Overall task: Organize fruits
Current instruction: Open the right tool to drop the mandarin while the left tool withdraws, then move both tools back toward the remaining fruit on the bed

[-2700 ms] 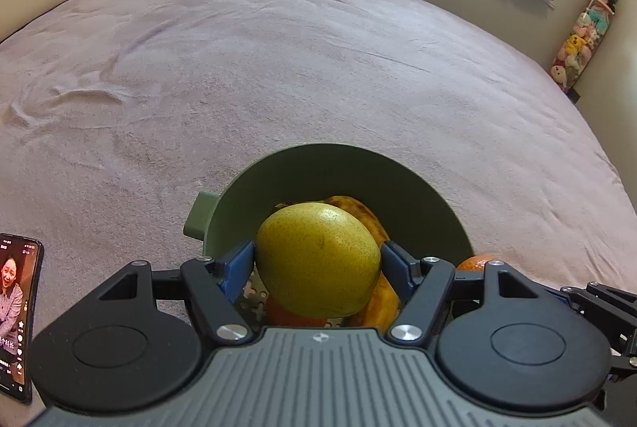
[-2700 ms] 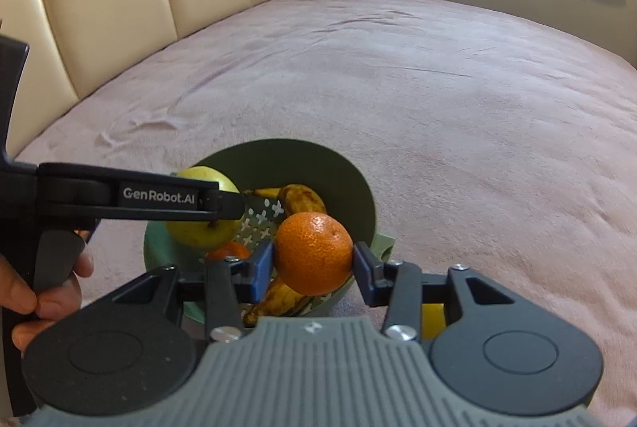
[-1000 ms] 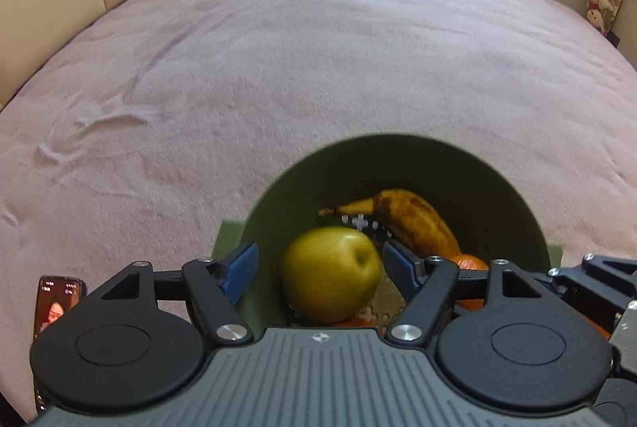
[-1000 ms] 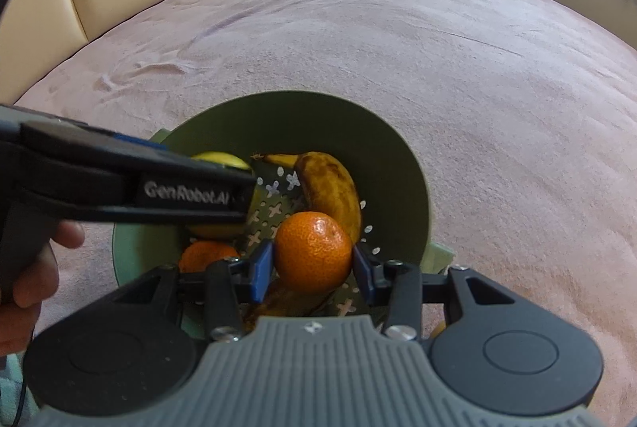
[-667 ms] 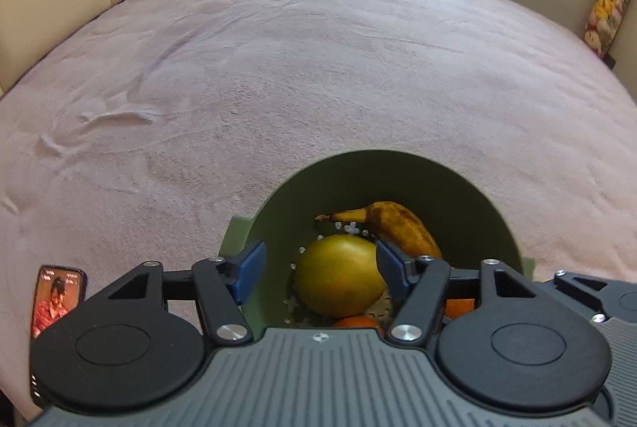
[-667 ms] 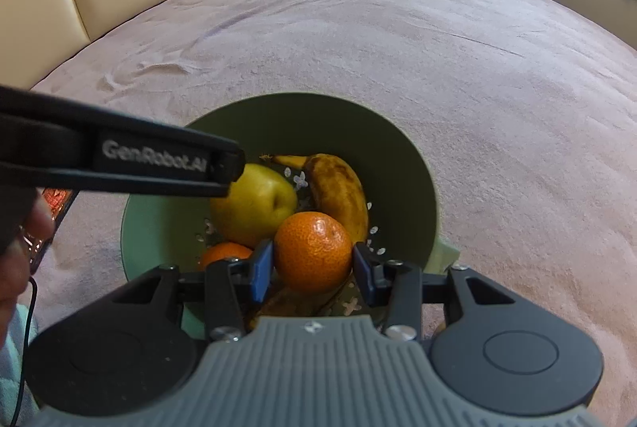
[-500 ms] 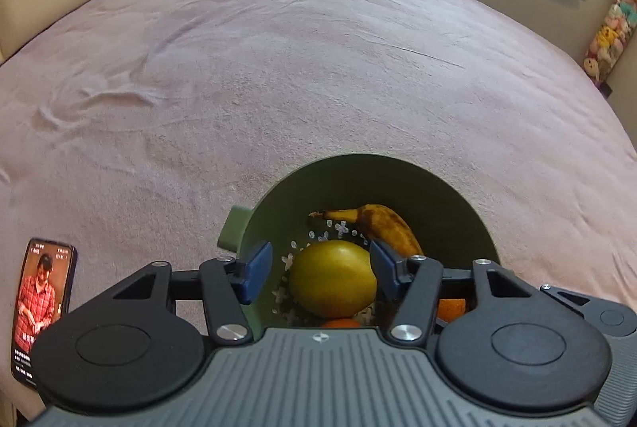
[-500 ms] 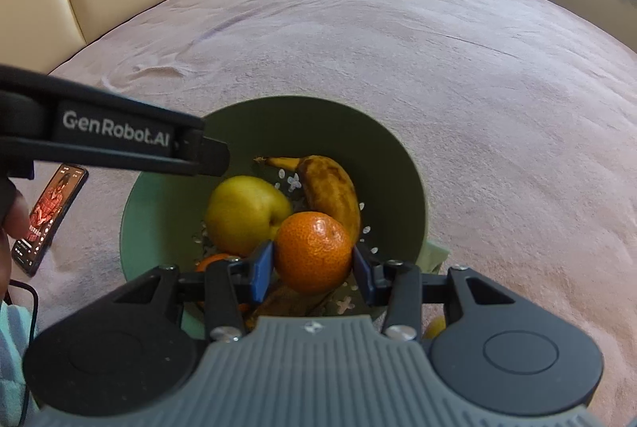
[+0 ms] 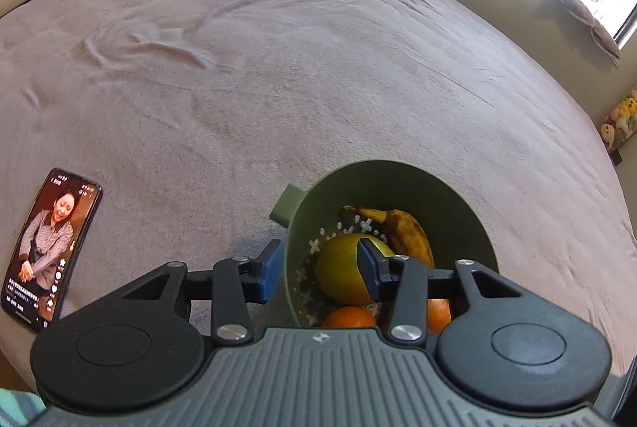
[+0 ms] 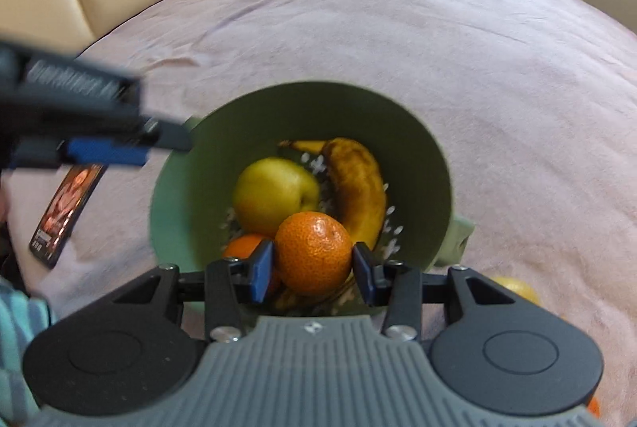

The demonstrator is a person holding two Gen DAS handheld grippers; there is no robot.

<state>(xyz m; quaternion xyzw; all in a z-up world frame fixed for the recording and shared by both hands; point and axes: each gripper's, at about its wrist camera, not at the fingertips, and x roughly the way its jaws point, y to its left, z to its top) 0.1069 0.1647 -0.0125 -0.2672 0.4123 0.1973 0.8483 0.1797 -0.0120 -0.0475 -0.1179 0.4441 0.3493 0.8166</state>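
Lying in the green perforated bowl (image 10: 414, 156) on the bed (image 9: 318, 68), the spotted banana (image 10: 358, 184) runs far to near, stem at the far end, right of the smooth apple (image 10: 274, 196). The right gripper (image 10: 313, 267) clasps a dimpled orange (image 10: 313, 253) over the bowl's near side. The left gripper (image 9: 318, 269), jaws just closing, grips nothing, left of the bowl.

In the right wrist view the bowl (image 10: 430, 164) sits at centre frame on the bed (image 10: 497, 76), holding apple (image 10: 274, 198) left of banana (image 10: 358, 184) (phone (image 10: 65, 208) lies at far left).
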